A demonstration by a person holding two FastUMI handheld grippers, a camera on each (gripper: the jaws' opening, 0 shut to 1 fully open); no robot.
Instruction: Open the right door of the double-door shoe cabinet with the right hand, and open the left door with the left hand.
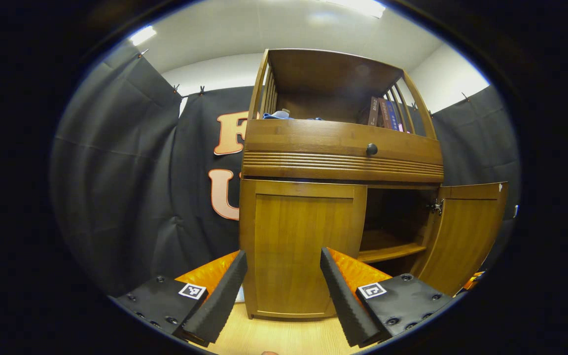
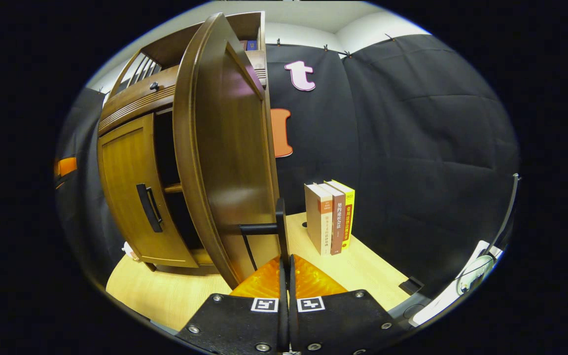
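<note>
Left gripper view: left claw (image 1: 284,291) spread wide, grasping nothing, hanging in front of the shoe cabinet (image 1: 340,167), aimed at the left door (image 1: 303,251). That door sits closed, flush in its frame; no handle visible on it from this angle. Right door (image 1: 464,236) swung out wide on its hinge (image 1: 436,206), inner shelf (image 1: 387,252) exposed beside it. Above the doors a drawer with a dark knob (image 1: 372,149); on top of the cabinet, books (image 1: 385,114) and a blue item, spine text too small to read. Right gripper view: right claw (image 2: 284,273) clenched on the right door handle (image 2: 276,229), a dark bar at that door's free edge; both fingers look pressed on the bar's lower end, though the contact is hard to see at this angle. Right door (image 2: 225,158) stands edge-on, well clear of the cabinet front. Left door (image 2: 136,197) closed, its own dark handle (image 2: 150,207) untouched. Three upright books (image 2: 331,217) on the wooden surface (image 2: 165,291), to the right of the cabinet; spines carry Chinese print, one roughly 契约论社会法, another topped with 2022. Progress, judged: right door done, left door still to open, about half complete; next the left claw needs the left door's handle.
</note>
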